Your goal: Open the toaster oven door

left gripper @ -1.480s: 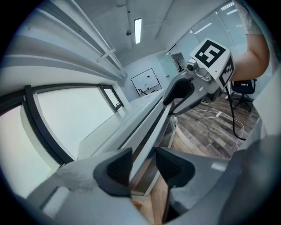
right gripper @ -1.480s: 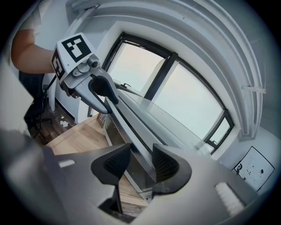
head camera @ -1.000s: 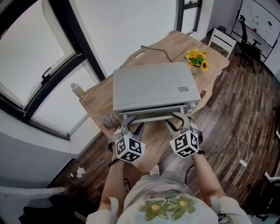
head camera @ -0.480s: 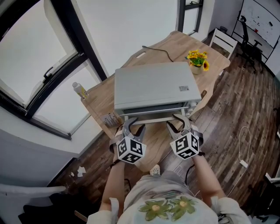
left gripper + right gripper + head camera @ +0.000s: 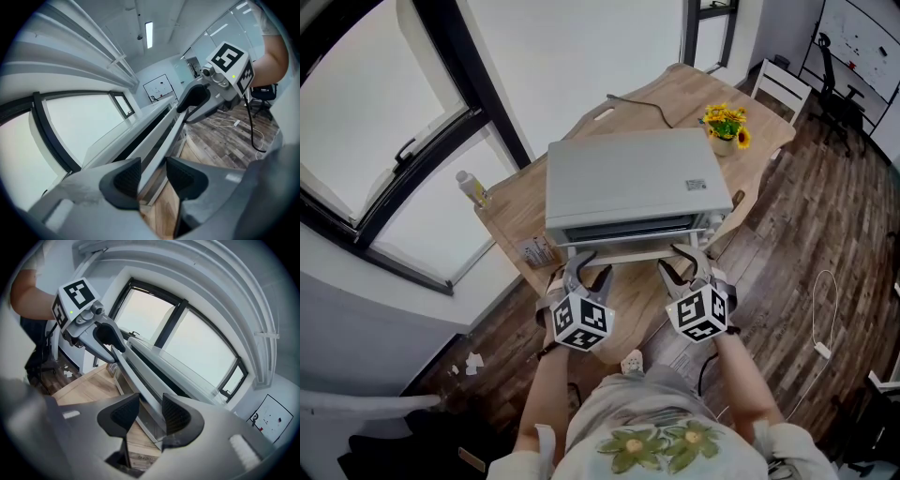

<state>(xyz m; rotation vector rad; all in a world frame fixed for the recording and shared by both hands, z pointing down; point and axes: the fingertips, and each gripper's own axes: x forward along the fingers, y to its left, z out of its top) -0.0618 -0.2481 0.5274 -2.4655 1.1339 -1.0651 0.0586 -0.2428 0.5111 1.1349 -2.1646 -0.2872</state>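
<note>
A grey toaster oven (image 5: 628, 183) stands on the wooden table (image 5: 511, 220), its front towards me. A dark slit shows under its top front edge, with the door's pale handle bar (image 5: 628, 255) just below. My left gripper (image 5: 581, 272) holds the bar's left end and my right gripper (image 5: 682, 264) its right end. In the left gripper view the bar (image 5: 161, 140) runs between the jaws of the left gripper (image 5: 152, 176), which is shut on it. In the right gripper view the bar (image 5: 136, 376) passes between the jaws of the right gripper (image 5: 149, 414) in the same way.
A vase of yellow flowers (image 5: 724, 127) stands at the table's far right. A small bottle (image 5: 470, 190) is at the left edge and a small box (image 5: 534, 251) by the oven's left foot. A cable (image 5: 642, 103) trails behind the oven. White chair (image 5: 778, 80) beyond; window wall left.
The dark slit along the oven's front has grown a little wider as the door's top tips out. Both grippers have stayed on the bar almost in place.
</note>
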